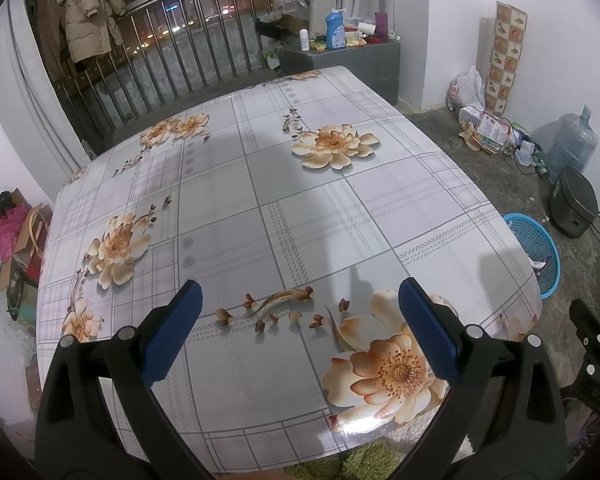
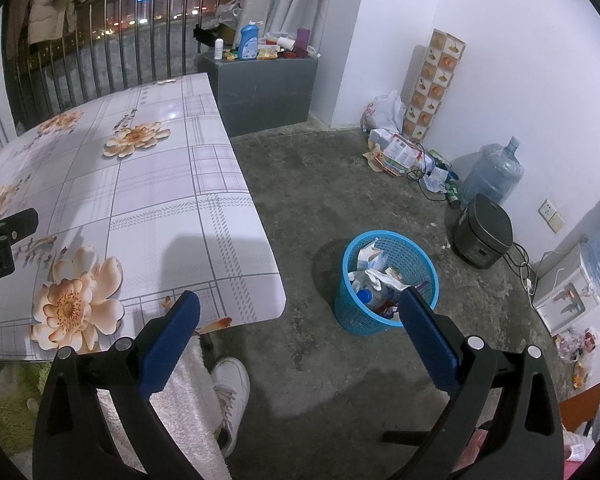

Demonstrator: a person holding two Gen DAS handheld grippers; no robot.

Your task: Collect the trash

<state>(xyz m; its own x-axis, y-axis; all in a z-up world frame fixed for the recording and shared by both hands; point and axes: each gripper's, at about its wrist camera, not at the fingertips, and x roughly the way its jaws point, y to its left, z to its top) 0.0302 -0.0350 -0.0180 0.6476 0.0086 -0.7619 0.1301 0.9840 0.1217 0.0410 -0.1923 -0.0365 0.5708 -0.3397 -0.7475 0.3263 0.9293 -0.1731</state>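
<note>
A blue plastic trash basket [image 2: 388, 284] stands on the concrete floor to the right of the table; it holds several wrappers, papers and a bottle. Its rim also shows in the left wrist view [image 1: 540, 248] past the table's right edge. My left gripper [image 1: 300, 296] is open and empty, low over the near part of the flowered tablecloth [image 1: 284, 200]. My right gripper [image 2: 300, 304] is open and empty, held over the floor between the table's corner [image 2: 260, 300] and the basket. I see no loose trash on the tablecloth.
A grey cabinet [image 2: 260, 84] with bottles stands behind the table. A rice cooker [image 2: 484, 236], a water jug [image 2: 492, 172], cables and papers lie along the right wall. My white shoe [image 2: 232, 392] is below the table corner. A balcony railing [image 1: 160, 52] runs behind.
</note>
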